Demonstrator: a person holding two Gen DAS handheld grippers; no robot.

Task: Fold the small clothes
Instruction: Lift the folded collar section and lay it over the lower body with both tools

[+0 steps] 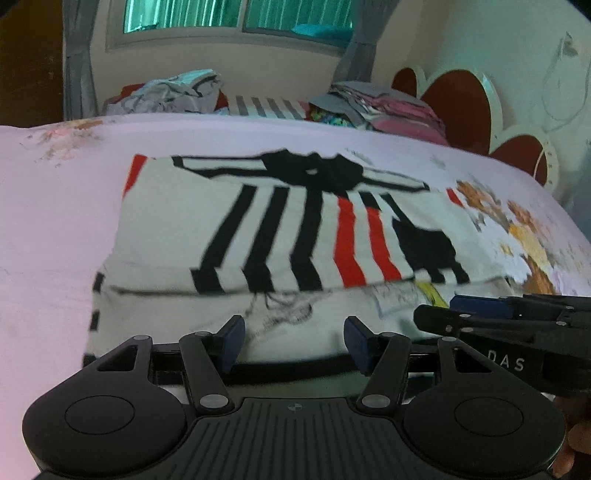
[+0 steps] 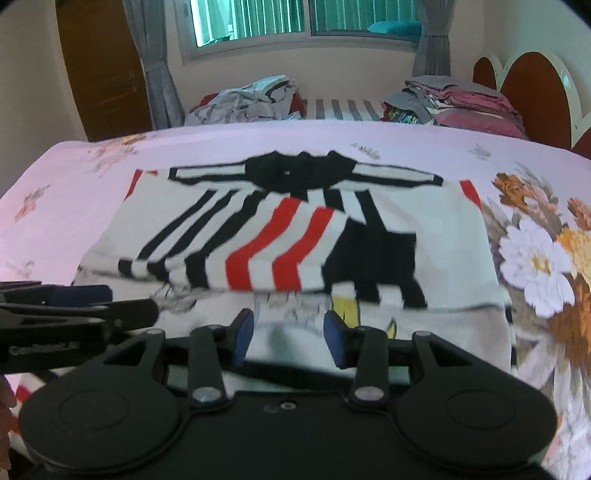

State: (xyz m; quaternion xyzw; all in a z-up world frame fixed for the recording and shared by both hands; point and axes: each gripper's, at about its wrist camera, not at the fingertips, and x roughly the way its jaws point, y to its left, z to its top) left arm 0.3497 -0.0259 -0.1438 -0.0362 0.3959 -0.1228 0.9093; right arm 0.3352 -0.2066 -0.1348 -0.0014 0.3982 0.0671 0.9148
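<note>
Striped shirt (image 1: 280, 229) lies flat on the bed (image 1: 44, 221) at 12 o'clock, its top half folded over. My left gripper (image 1: 294, 341) and right gripper (image 2: 289, 338) both gape, empty, poised over the near hem for the next fold.

Daylight is coming in through the window (image 1: 240, 14) behind the bed, glaring teal-white and leaving the room dim and flat — shadows are staying soft. Motion blur is smearing the striped shirt (image 1: 280, 229) in both views. Fisheye distortion is bowing the floral bedsheet (image 2: 535, 258), and the corners are vignetting black.
</note>
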